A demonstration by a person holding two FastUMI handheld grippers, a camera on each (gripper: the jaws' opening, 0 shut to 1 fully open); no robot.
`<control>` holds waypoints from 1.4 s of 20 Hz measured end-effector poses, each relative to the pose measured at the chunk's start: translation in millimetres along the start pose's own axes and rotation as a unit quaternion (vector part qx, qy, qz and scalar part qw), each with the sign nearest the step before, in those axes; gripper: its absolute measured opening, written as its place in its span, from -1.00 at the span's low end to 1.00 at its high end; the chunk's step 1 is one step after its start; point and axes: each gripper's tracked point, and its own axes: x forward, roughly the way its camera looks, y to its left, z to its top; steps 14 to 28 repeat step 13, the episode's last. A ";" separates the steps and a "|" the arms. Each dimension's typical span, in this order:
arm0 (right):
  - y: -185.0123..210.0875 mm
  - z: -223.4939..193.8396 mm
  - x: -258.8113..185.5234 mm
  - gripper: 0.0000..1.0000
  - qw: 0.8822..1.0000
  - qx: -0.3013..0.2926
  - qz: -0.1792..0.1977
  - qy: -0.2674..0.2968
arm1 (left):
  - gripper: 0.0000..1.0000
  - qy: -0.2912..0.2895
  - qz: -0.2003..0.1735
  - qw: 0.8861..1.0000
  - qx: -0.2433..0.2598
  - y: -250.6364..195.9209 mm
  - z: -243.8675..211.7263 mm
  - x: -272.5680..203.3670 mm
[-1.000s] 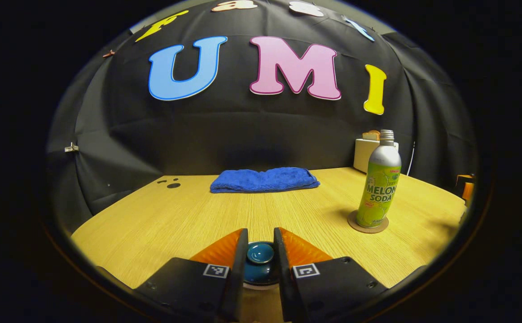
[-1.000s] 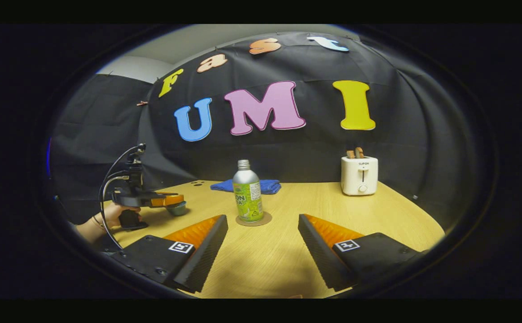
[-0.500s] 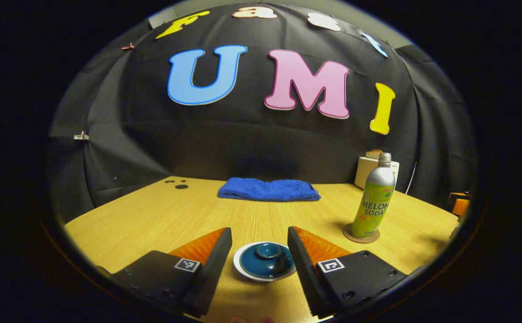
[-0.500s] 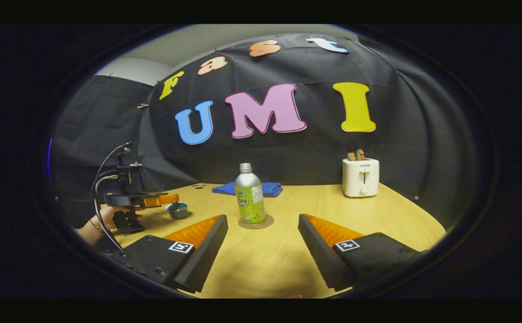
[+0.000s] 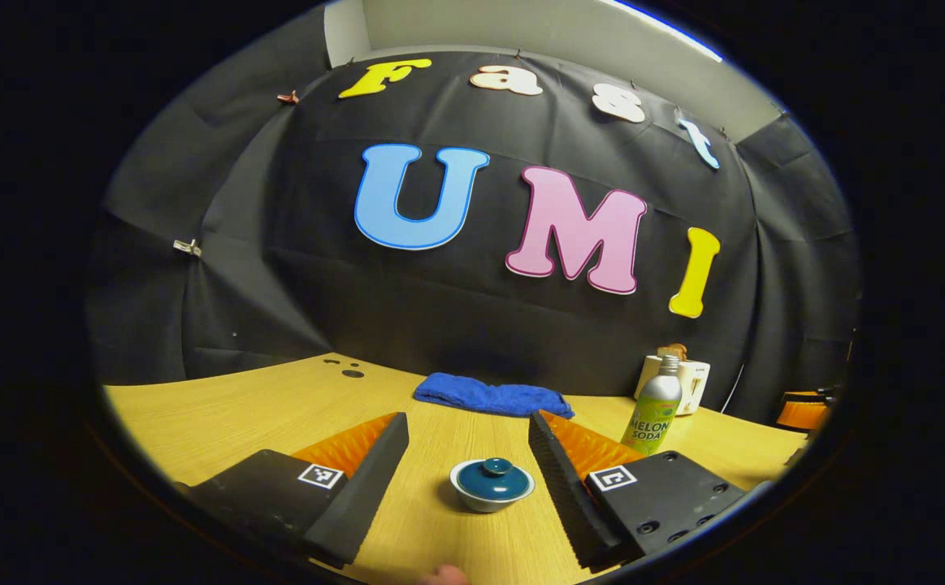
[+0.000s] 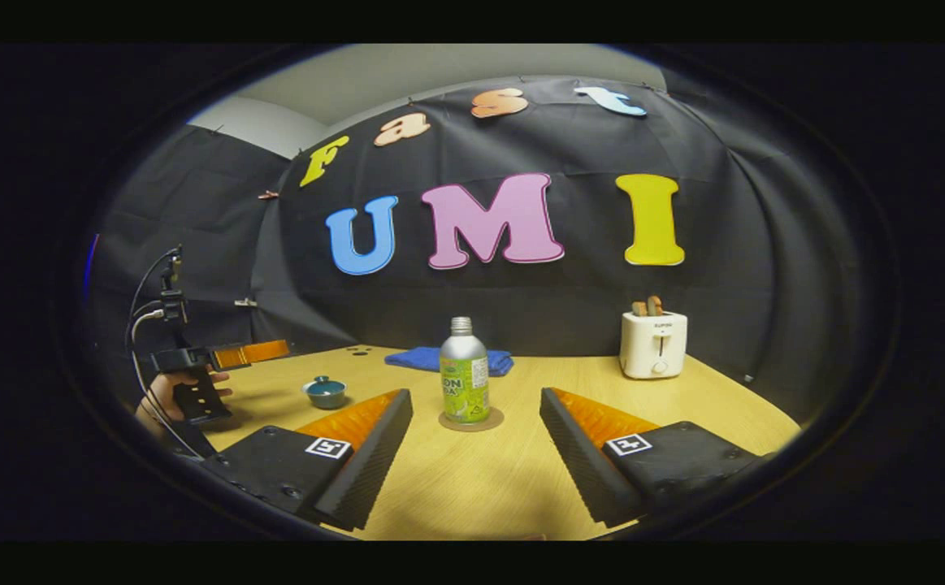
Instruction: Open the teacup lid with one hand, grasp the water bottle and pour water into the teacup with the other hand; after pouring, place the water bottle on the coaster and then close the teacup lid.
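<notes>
The teacup (image 5: 492,486) sits on the table (image 5: 220,406) with its lid (image 5: 495,476) on, and in the left gripper view it lies straight ahead of the left tool (image 5: 469,459), between the lines of the two spread fingers but beyond their tips, touching neither. The right gripper view shows the left tool (image 6: 232,355), held in a hand (image 6: 165,392), raised above the table to the left of the cup and clear of it. The water bottle (image 6: 464,371) stands upright, its long axis vertical, on the round coaster (image 6: 471,421) near the middle of the table, straight ahead of the right tool (image 6: 476,431), whose fingers are also spread wide with nothing between them. Judging by this layout, the task looks finished or nearly so: bottle on coaster, cup covered. The left tool is the nearer to the cup, the right to the bottle. Whether the cup holds water cannot be told under the lid. Far behind lie a blue towel (image 5: 492,398) and a white toaster (image 6: 652,344); in the left gripper view the bottle partly hides the toaster
</notes>
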 end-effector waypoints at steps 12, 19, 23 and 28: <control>-17.7 8.2 -3.8 0.96 1.000 0.008 -0.021 -0.012 | 0.88 0.012 -0.003 0.999 -0.033 -8.3 -17.5 -4.5; -17.9 11.5 -5.3 0.96 1.000 0.009 -0.021 -0.015 | 0.89 0.019 -0.003 0.999 -0.029 -7.9 -18.2 -2.4; -17.9 11.5 -5.3 0.96 1.000 0.009 -0.021 -0.015 | 0.89 0.019 -0.003 0.999 -0.029 -7.9 -18.2 -2.4; -17.9 11.5 -5.3 0.96 1.000 0.009 -0.021 -0.015 | 0.89 0.019 -0.003 0.999 -0.029 -7.9 -18.2 -2.4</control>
